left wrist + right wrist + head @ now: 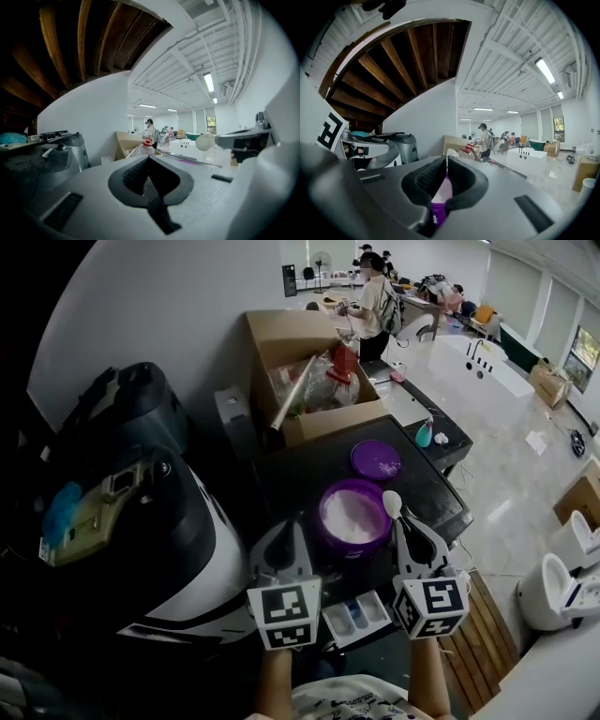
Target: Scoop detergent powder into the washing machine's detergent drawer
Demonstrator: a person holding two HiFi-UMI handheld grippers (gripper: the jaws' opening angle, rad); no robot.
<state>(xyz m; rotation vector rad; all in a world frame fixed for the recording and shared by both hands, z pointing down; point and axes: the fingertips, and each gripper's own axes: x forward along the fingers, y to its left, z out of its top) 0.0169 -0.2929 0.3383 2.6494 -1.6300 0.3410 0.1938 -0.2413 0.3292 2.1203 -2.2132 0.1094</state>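
Right gripper [401, 521] was clamped on white plastic spoon [392, 502], its bowl up at the rim of round purple tub [349, 547] holding white detergent powder [352, 514]. Left gripper [292, 527] was closed, empty. Step needed: level bowl, short low carry to white detergent drawer [331, 624] just below tub, slow tilt to avoid spill.

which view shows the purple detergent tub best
Head view: the purple tub sits open, white powder visible from above. The right gripper view catches only a purple sliver past its tool, shut on the scoop; the left gripper view shows almost nothing.
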